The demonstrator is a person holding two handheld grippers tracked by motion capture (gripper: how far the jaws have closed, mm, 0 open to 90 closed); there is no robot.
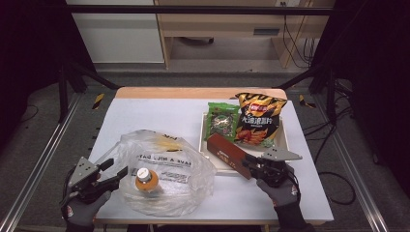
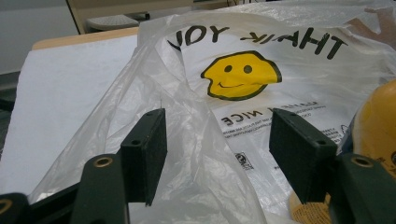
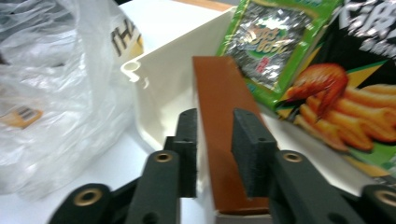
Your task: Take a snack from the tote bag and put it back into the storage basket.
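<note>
My right gripper (image 1: 251, 164), lower right of frame, clamps the brown box (image 1: 228, 154); my left gripper (image 1: 117, 173), lower left, gapes around loose plastic bag (image 1: 167, 166) film.

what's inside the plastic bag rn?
Inside the plastic bag stands one orange bottle with a white cap, upright, seen through the film. Crumpled folds hide the bag's near corners, so anything more there is covered.

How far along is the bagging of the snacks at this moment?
Done: an orange-capped bottle already lies in the plastic bag. In hand: the right hand-held gripper is shut on the brown box at the white tray edge, while the left hand-held gripper has its jaws open around the bag's film. Left: the seaweed packet and shrimp chip bag sit in the tray.
</note>
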